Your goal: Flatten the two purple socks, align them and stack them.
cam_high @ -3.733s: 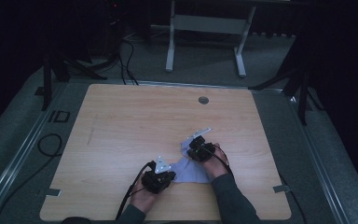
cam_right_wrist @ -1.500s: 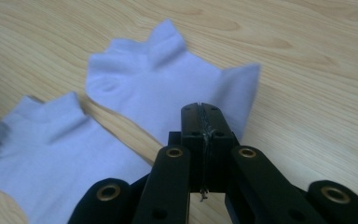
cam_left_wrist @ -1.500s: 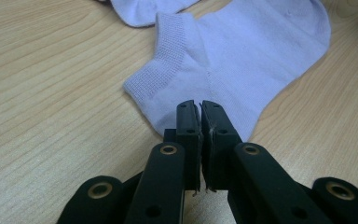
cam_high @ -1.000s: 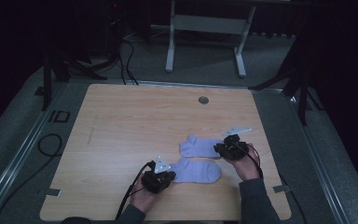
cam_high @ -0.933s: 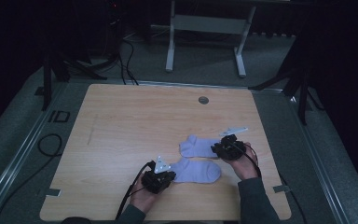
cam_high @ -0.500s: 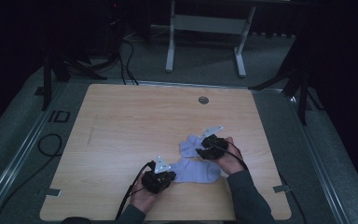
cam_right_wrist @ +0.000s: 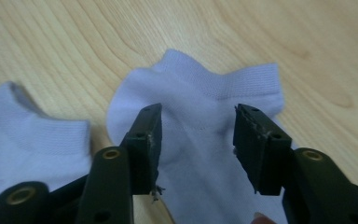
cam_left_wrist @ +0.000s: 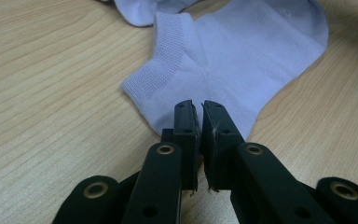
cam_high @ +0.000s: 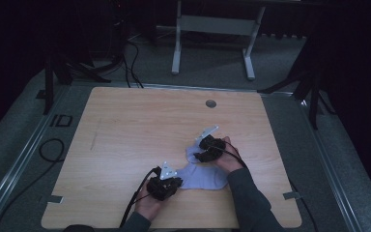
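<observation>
Two pale lavender-blue socks, the near sock (cam_high: 200, 178) and the far sock (cam_high: 193, 153), are lying on a table (cam_high: 135, 130) that is showing light honey-coloured wood with a darker streaky grain. Both grippers, the left gripper (cam_high: 173, 182) and the right gripper (cam_high: 204, 151), are showing black, with brass-coloured rivets glinting on the jaws.

The high view is dim, its edges nearly black; both gripper views are evenly lit, perhaps slightly soft near the lens.
</observation>
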### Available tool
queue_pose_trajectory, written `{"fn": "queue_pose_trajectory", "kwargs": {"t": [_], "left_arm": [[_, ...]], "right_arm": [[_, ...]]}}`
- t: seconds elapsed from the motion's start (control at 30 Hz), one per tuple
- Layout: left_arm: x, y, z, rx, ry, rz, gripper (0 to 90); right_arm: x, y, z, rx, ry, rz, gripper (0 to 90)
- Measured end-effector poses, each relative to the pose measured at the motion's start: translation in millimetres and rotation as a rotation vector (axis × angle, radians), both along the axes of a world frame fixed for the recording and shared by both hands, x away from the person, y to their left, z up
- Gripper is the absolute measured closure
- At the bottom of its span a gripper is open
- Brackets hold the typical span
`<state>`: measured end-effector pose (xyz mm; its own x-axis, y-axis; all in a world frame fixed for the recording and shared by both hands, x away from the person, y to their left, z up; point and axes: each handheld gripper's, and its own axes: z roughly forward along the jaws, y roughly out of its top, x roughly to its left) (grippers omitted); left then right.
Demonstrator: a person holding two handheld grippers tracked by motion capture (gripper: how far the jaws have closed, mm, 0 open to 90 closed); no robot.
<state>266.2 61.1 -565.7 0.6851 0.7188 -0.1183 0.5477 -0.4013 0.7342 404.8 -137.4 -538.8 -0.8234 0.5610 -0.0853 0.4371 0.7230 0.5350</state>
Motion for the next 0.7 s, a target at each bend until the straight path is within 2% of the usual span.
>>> {"fn": "queue_pose_trajectory", "kwargs": {"t": [0.1,0.3,0.53,0.7], "left_arm": [[-0.1,-0.1,0.0,-0.001,-0.001,0.001,84.4],[-0.4,-0.5,0.2,0.003,-0.001,0.000,84.0],[-0.5,-0.5,0.1,0.000,0.001,-0.001,83.5],[-0.6,-0.8,0.1,0.002,-0.001,0.000,83.2]], "right_arm": [[6.7,-3.2,-4.4,0.048,0.051,-0.027,47.4],[8.0,-5.0,-5.4,0.061,0.046,-0.037,48.7],[8.4,-6.6,-5.3,0.077,0.037,-0.094,64.0],[7.6,-5.6,-5.7,0.085,0.030,-0.115,69.9]]}}
